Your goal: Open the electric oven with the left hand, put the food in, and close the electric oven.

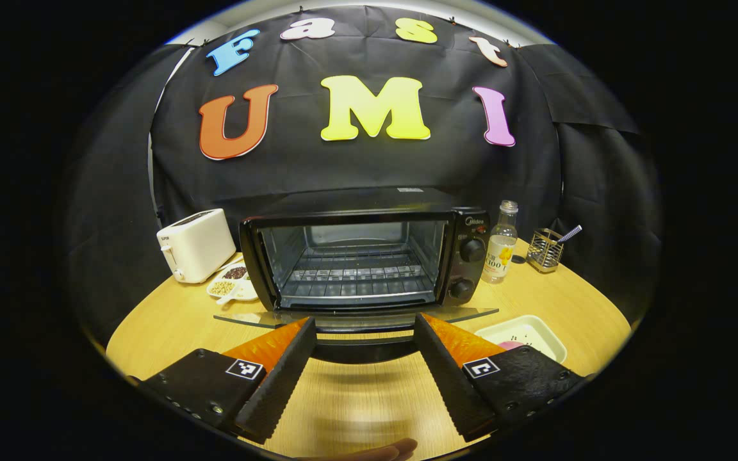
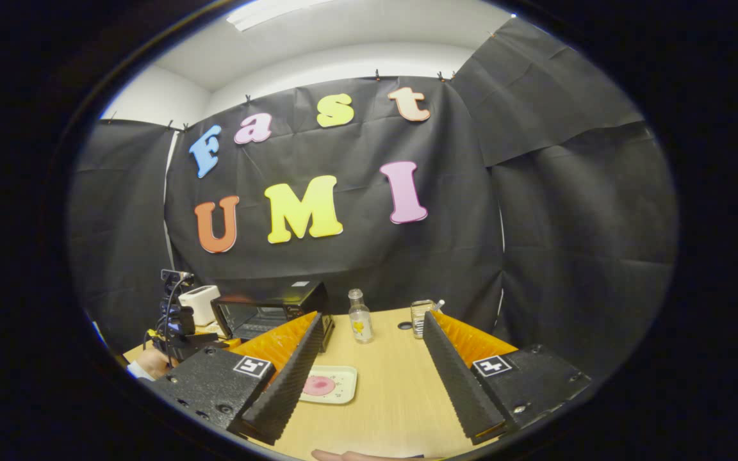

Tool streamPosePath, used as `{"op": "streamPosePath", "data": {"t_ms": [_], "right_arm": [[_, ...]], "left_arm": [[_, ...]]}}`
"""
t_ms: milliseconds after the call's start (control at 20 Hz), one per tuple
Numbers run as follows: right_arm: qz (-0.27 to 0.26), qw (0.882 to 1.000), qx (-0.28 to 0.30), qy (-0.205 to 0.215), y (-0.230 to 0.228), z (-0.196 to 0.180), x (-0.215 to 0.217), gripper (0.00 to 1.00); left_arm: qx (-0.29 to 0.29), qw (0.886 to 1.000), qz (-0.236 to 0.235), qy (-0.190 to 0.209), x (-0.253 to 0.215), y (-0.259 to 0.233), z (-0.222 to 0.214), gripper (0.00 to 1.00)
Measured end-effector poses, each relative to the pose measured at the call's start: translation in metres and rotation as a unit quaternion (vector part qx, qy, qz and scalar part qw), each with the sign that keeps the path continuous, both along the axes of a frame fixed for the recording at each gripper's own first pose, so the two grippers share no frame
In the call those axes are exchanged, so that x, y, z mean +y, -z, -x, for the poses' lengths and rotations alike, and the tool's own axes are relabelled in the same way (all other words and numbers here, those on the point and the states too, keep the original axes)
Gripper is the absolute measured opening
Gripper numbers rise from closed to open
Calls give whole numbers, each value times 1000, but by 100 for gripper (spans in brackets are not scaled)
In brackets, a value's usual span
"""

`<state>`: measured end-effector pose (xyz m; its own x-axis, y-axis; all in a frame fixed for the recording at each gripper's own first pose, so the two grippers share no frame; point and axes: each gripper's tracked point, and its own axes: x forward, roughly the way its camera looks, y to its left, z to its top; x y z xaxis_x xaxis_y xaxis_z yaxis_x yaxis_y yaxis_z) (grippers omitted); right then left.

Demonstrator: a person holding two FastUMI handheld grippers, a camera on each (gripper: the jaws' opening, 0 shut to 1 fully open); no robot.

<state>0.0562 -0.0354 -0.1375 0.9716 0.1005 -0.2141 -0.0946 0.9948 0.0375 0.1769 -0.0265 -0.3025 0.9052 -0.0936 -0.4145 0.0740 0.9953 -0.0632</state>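
The black electric oven (image 1: 369, 256) stands at the middle of the wooden table, its glass door (image 1: 356, 318) folded down flat and its wire rack bare. My left gripper (image 1: 364, 333) is open just in front of the door's handle, with nothing between its fingers. A pale tray (image 1: 526, 334) with a pink piece of food sits right of the oven door. In the right gripper view the same tray (image 2: 332, 385) with the pink food (image 2: 318, 385) lies just ahead. My right gripper (image 2: 369, 326) hangs open above the table, with the oven (image 2: 266, 310) to its far left.
A white toaster (image 1: 196, 245) and a small dish of beans (image 1: 231, 282) stand left of the oven. A clear bottle (image 1: 500, 243) and a wire holder (image 1: 545, 250) stand to its right. The other gripper and a hand (image 2: 173, 339) show at the left of the right gripper view.
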Motion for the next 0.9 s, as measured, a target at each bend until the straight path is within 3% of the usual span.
{"op": "streamPosePath", "data": {"t_ms": [350, 600, 900], "right_arm": [[4, 1000, 23, 8, 17, -6, -3, 96], [6, 999, 47, 8, 33, -16, 0, 96], [34, 996, 81, 21, 53, -33, -13, 99]], "left_arm": [[24, 1000, -2, 2, -3, 37, 24, 98], [79, 997, 5, 2, -7, 88, 41, 98], [56, 998, -5, 5, -9, 85, 41, 98]]}}
